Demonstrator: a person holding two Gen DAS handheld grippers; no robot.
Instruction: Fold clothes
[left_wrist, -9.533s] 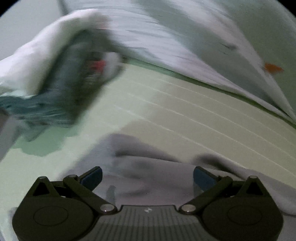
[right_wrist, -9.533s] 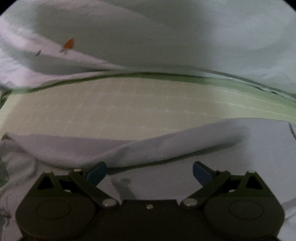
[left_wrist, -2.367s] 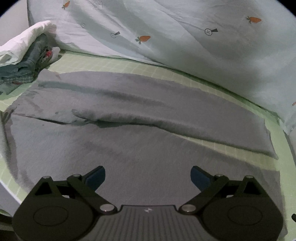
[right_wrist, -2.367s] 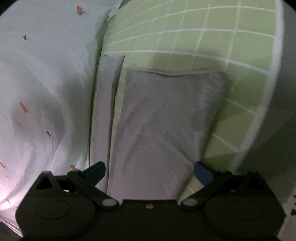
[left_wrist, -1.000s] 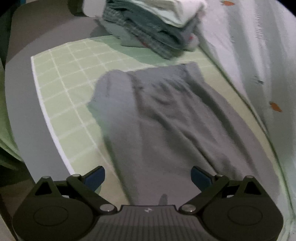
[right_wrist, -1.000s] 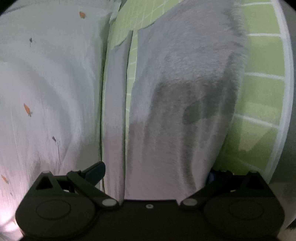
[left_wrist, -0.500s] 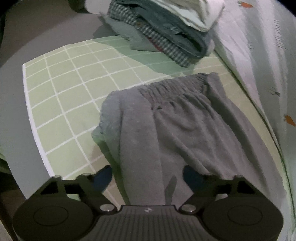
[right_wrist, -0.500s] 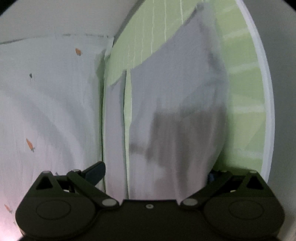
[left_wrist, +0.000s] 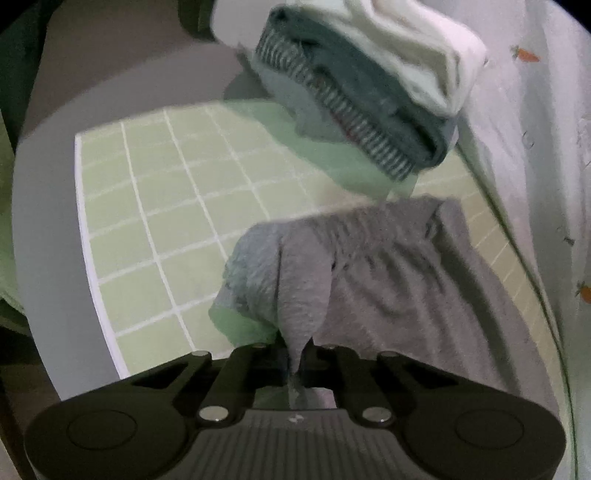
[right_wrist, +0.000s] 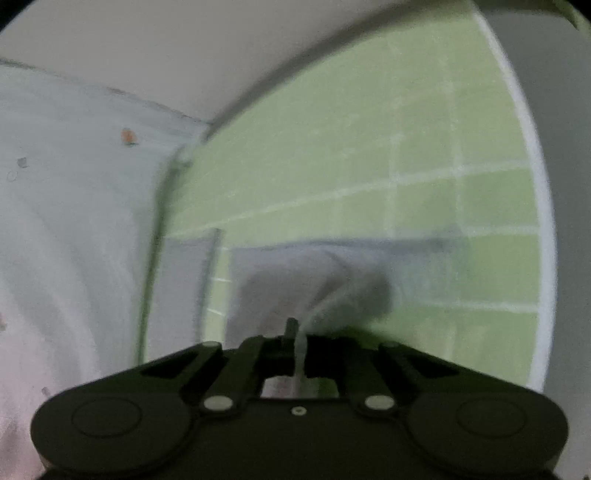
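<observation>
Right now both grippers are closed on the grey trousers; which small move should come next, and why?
Probably lift both ends together and carry one end over the other. The left gripper pinches the grey trousers near the waistband, and the right gripper pinches the far end, so the cloth is held on the green mat, ready to be folded.

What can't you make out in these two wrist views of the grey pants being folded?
- Left wrist: far end of the grey fleece pants, cut off by the frame edge.
- Left wrist: how many garments make up the folded clothes stack, blurred.
- Right wrist: which pant edge the right claw pinches, motion blur.
</observation>
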